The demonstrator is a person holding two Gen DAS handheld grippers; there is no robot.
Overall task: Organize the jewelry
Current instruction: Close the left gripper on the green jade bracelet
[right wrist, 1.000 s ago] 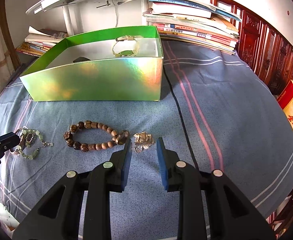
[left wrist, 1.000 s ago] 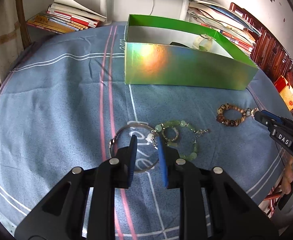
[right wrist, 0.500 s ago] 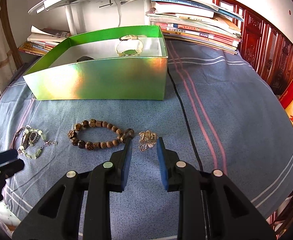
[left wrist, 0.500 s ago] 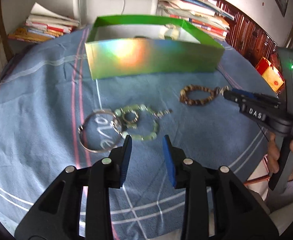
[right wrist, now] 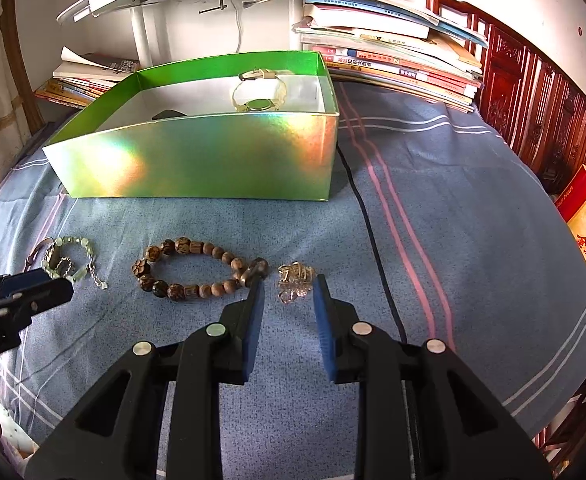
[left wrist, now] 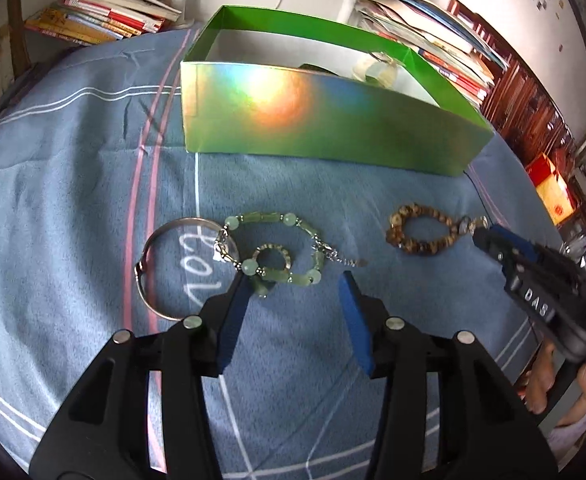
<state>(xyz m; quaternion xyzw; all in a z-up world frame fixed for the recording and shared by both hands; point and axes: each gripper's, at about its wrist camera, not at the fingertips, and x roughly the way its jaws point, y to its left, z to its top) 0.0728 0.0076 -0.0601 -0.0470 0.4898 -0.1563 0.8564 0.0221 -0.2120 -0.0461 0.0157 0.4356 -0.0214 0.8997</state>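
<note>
The left gripper (left wrist: 295, 280) stood with its jaws spread wide and empty at lower centre of its view, just short of the green jade bracelet (left wrist: 277, 248), which lay on the blue striped cloth (left wrist: 73, 200) overlapping a silver bangle (left wrist: 161, 264) to its left. The right gripper (right wrist: 287, 284) had its jaws parted too, gripping nothing, straddling a small crystal trinket (right wrist: 295, 282) at mid-frame. Just left of it lay the brown wooden bead bracelet (right wrist: 197, 270). Beyond, in the upper middle, sat the open green box (right wrist: 197, 160) holding a wristwatch (right wrist: 259, 96), with stacked books (right wrist: 389, 60) behind.
</note>
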